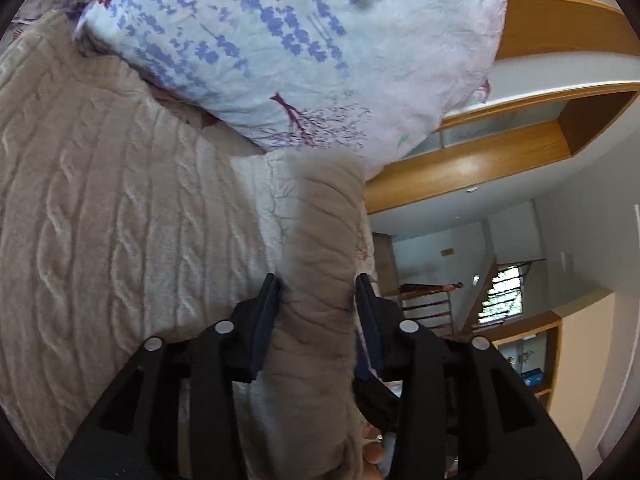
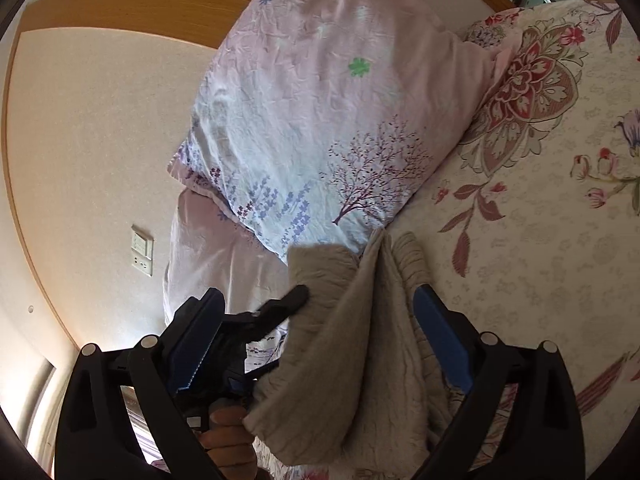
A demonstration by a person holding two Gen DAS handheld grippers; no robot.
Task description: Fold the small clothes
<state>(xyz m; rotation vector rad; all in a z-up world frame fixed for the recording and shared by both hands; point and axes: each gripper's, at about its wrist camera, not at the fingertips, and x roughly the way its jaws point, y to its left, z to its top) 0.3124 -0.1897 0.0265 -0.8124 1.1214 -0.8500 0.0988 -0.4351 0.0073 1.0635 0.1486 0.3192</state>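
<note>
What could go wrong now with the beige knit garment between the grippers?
1. The left gripper has its pads beside the beige knit garment, perhaps not pressing, so the fold may slip out.
2. The right gripper stands open around bunched cloth, near the pillow; it may catch it.

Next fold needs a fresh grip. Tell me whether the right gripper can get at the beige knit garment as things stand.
Probably yes. The right gripper stands open, and a bunched fold of the beige knit garment already lies between its fingers, with nothing in front of it.
</note>
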